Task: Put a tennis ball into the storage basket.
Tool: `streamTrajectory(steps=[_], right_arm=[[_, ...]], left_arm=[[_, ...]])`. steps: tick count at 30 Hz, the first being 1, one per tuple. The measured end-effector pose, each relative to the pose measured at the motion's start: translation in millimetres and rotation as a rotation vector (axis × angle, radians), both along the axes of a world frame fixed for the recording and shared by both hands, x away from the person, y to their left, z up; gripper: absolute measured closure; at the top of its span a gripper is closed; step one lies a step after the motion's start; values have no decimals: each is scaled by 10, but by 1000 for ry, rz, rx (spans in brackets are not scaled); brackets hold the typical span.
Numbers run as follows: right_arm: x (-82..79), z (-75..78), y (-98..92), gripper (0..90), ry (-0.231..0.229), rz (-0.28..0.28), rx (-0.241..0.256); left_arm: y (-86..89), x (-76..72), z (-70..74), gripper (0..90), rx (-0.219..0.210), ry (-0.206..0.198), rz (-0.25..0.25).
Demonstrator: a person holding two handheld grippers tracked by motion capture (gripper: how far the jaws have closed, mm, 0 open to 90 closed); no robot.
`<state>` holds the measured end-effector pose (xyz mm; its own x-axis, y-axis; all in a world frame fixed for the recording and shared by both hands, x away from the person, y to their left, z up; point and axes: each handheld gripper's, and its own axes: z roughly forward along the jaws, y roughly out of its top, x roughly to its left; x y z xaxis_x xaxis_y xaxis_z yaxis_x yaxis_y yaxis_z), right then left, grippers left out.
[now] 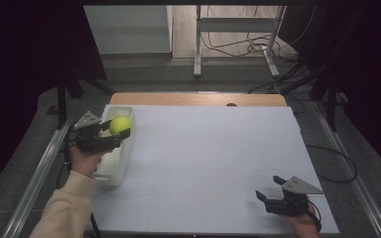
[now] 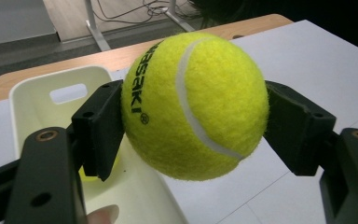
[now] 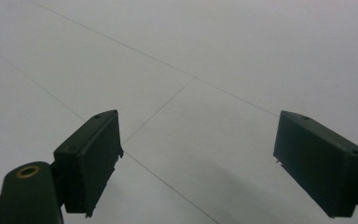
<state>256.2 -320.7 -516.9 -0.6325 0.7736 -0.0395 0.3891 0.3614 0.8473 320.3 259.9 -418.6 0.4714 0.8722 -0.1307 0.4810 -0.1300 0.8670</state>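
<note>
A yellow tennis ball [image 1: 120, 124] [image 2: 195, 105] is clamped between the jaws of my left gripper [image 1: 116, 130] [image 2: 193, 126], held over the right rim of a white plastic bin [image 1: 110, 168] [image 2: 37, 109] at the table's left side. Another yellow object lies low inside the bin, partly hidden behind the left jaw. My right gripper [image 1: 270, 188] [image 3: 198, 163] rests near the front right of the white table [image 1: 208, 148], open, with bare table surface between its jaws.
The white board covers a wooden tabletop whose far edge [image 1: 198, 99] shows beyond it. Metal rails [image 1: 39, 168] run along both sides. A frame with cables [image 1: 238, 44] stands on the floor behind the table.
</note>
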Motion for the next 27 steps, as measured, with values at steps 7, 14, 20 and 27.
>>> streamTrajectory(steps=[7,14,20,27], right_arm=[[2,-2,6,155,-1,2,1],[5,-3,6,155,0,2,1],[5,-3,8,155,0,2,0],[7,-6,13,155,0,3,1]], left_arm=[[104,-21,-5,266,8,3,27],[201,-21,1,266,17,12,47],[297,3,-41,266,25,38,67],[343,43,-131,265,32,74,78]])
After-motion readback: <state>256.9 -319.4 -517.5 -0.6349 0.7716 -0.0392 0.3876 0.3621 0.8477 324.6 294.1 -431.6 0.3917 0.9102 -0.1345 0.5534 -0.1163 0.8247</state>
